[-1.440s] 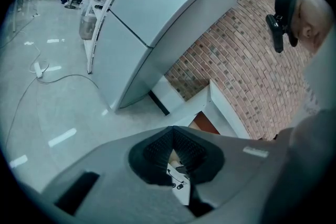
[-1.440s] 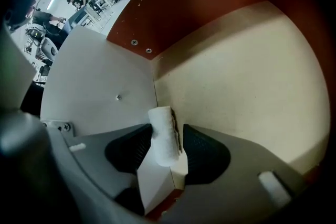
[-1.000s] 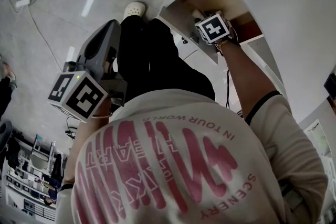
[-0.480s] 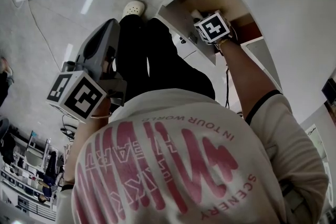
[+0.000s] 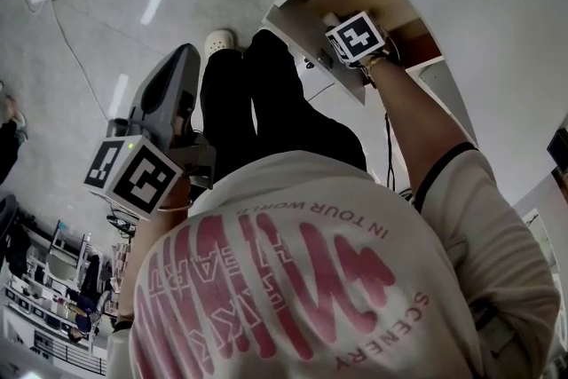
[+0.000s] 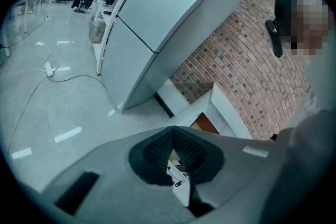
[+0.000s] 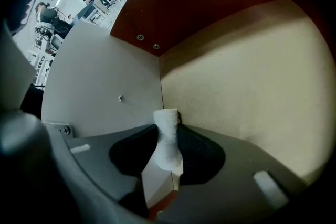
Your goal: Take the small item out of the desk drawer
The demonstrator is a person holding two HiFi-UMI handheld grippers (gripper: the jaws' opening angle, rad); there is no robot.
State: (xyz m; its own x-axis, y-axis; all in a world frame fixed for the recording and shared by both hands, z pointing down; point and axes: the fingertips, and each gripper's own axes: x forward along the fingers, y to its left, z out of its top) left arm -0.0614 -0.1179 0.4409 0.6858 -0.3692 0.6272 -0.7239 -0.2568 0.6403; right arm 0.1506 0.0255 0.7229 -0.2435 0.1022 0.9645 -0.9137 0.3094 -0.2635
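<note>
Right hand-held gripper [image 7: 167, 126] in the drawer [image 7: 252, 86] corner, jaws just closed onto the small white item [image 7: 168, 152]. Left hand-held gripper [image 6: 172, 139] has its jaws together, holding nothing.

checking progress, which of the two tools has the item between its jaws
The right tool, down in the drawer: its jaws have just been closing and pinch the small white item. The left tool holds nothing, well outside it.
</note>
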